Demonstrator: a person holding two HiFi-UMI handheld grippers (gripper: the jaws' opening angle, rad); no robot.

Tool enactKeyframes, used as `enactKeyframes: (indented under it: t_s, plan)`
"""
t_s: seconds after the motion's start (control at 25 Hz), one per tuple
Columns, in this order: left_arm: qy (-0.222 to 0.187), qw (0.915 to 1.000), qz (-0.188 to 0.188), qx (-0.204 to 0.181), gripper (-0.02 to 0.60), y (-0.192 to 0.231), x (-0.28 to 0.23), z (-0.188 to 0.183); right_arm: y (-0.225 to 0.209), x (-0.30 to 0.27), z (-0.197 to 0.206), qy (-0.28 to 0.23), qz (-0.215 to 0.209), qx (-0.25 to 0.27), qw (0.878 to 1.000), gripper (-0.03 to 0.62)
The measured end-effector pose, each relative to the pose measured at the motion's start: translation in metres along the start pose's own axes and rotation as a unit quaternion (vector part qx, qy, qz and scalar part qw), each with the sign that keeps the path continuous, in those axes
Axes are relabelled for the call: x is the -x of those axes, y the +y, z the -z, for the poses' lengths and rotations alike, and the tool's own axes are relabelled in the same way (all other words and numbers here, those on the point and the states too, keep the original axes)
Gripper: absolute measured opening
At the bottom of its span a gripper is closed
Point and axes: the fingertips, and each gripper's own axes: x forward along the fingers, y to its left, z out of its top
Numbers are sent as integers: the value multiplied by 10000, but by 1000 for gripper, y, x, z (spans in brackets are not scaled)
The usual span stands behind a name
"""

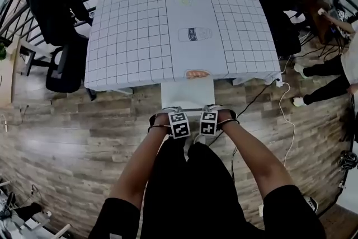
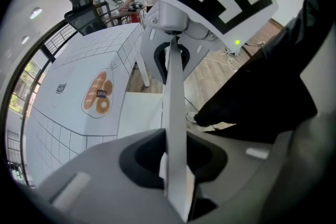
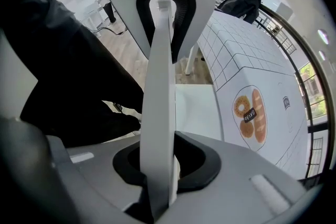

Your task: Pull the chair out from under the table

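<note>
Left gripper [image 2: 176, 165]: our jaws clamp the backrest edge of the white flat-backed chair [image 1: 187, 92].
Right gripper [image 3: 160, 165]: jaws clamped on that edge, just beside.
White grid-patterned desk [image 1: 140, 36]: beyond our jaws.

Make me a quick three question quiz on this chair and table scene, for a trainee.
1. True or false: the left tool and the right tool are both clamped on the top edge of the white chair.
2. Which print sits on the grid tablecloth at the edge nearest the chair? A) bread and a doughnut B) a fish C) apples
3. Short answer: what drink is named on the bottle print in the middle of the tablecloth?

Key: 1 true. 2 A, the bread print. 3 milk.
</note>
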Motion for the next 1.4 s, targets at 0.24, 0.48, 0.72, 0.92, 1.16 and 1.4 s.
enactKeyframes:
  t_s: [0.24,0.48,0.72,0.92,1.16,1.4]
  plan:
    - [-23,9998,-55,209,81,-17,1,-6,12,4,5,14,-51,234,9997,74]
    - [-100,9981,-24,603,83,-45,0,-5,33,1,4,-18,-45,573,9983,74]
    - [-149,9982,-80,573,83,-54,-4,-7,45,-1,8,111,-116,558,9983,74]
    - [-145,9993,-5,354,81,-72,-2,-8,69,3,7,52,-177,264,9995,74]
    - [-79,9997,-45,238,81,-80,0,-3,80,5,1,-41,-214,103,9997,77]
    - [-112,9997,92,183,83,-91,-2,-5,88,3,3,26,-217,114,9997,77]
